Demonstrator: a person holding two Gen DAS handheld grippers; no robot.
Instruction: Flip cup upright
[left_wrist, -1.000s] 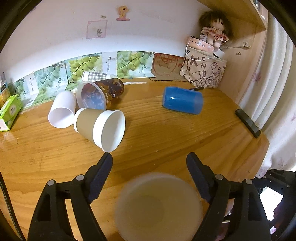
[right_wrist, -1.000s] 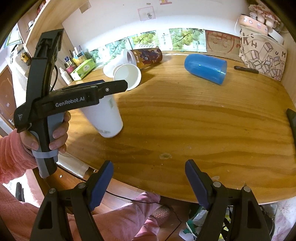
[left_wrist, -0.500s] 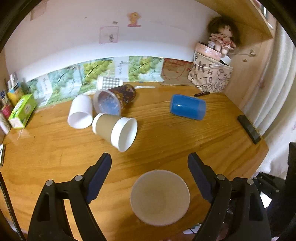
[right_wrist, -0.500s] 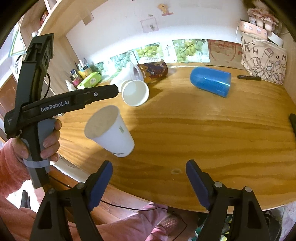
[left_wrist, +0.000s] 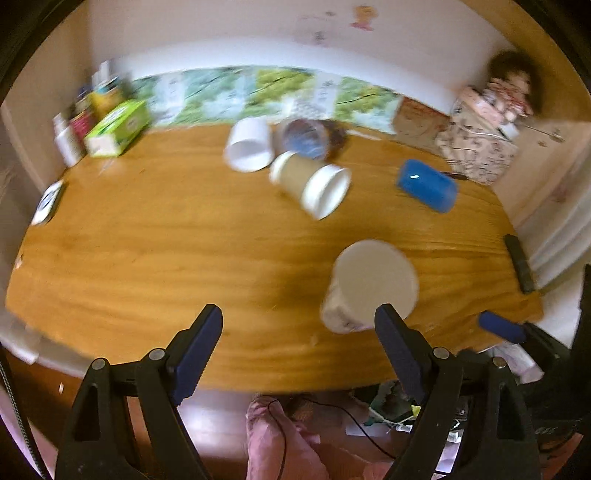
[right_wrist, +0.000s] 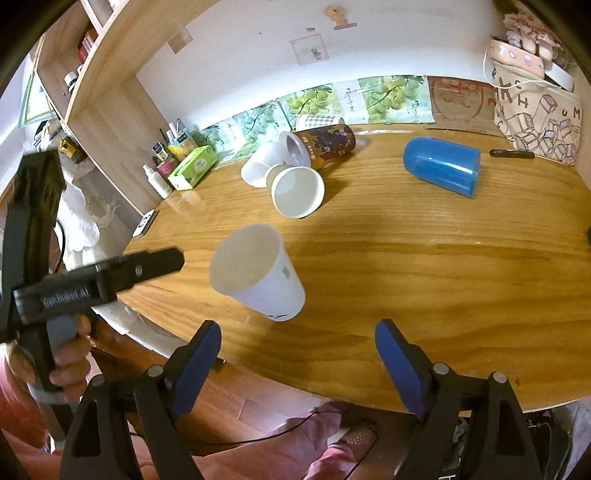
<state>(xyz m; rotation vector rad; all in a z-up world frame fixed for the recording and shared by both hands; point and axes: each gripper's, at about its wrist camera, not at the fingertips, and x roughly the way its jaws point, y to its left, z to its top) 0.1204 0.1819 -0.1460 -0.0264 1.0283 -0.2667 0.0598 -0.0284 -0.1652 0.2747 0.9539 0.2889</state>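
A white paper cup (right_wrist: 258, 273) stands upright near the front edge of the wooden table (right_wrist: 443, 258); it also shows in the left wrist view (left_wrist: 369, 284). My left gripper (left_wrist: 297, 347) is open and empty, drawn back to the cup's left; it also shows in the right wrist view (right_wrist: 147, 266). My right gripper (right_wrist: 297, 358) is open and empty, in front of the table edge. Several cups lie on their sides further back: a tan one (right_wrist: 295, 188), a white one (right_wrist: 256, 171), a dark patterned one (right_wrist: 321, 144) and a blue one (right_wrist: 441, 166).
A green tissue box (right_wrist: 194, 166) and small bottles (right_wrist: 157, 181) stand at the back left. A patterned bag (right_wrist: 535, 122) stands at the back right. A pen (right_wrist: 511, 154) lies by it. A dark remote (left_wrist: 519, 264) lies at the right edge.
My left gripper has let go of the white cup and pulled back and left. The cup now stands alone on the table. The left view is blurred from motion.
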